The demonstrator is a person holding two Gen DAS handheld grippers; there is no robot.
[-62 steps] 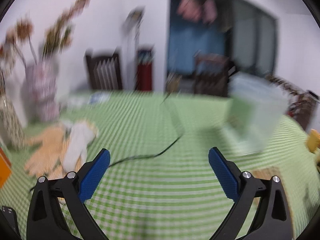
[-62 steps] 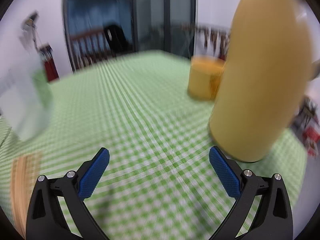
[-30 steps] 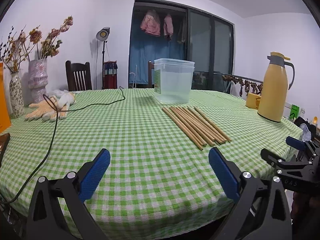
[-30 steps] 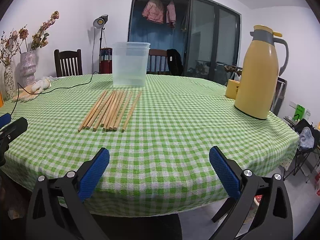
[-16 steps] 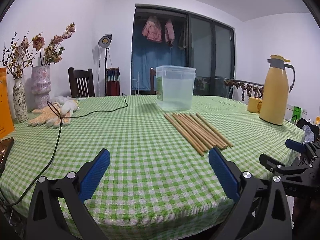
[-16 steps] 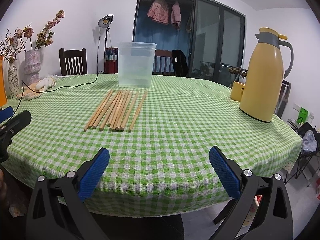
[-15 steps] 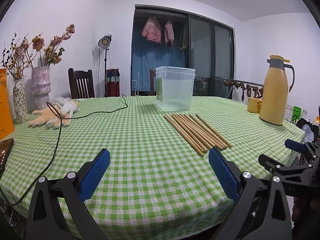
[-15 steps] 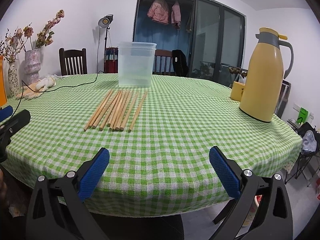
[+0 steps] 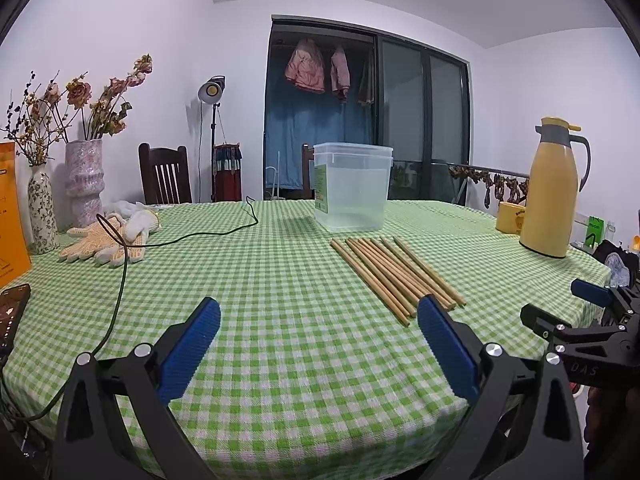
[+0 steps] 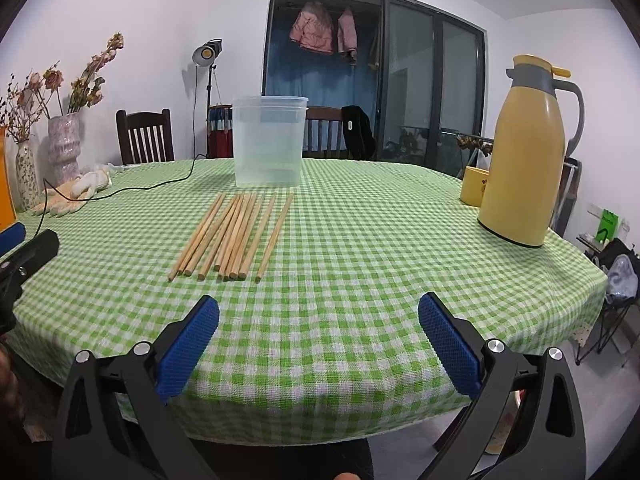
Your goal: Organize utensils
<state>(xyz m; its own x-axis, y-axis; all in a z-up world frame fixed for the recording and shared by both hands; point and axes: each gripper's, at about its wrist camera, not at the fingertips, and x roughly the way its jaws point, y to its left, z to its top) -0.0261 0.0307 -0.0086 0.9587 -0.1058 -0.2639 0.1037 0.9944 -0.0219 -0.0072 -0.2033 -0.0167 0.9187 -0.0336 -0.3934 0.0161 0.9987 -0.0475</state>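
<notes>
Your left gripper (image 9: 318, 322) and right gripper (image 10: 318, 320) both hang spread wide and empty at the table's (image 10: 360, 240) near edge, chopsticks (image 10: 236, 234) lying mid-table just before the clear tub (image 10: 269, 140) toward the far edge.

A table (image 10: 360, 280) covered by a green-and-white checked cloth is seen. A loose row of wooden chopsticks (image 10: 236, 232) is laid flat near its middle, with a clear plastic container (image 10: 269, 142) stood upright just beyond their far ends. A yellow thermos jug (image 10: 524, 152) and a yellow mug (image 10: 472, 190) are set at the right; gloves (image 9: 108, 240), a black cable (image 9: 120, 276), two vases (image 9: 84, 180) and a phone (image 9: 10, 312) at the left.
</notes>
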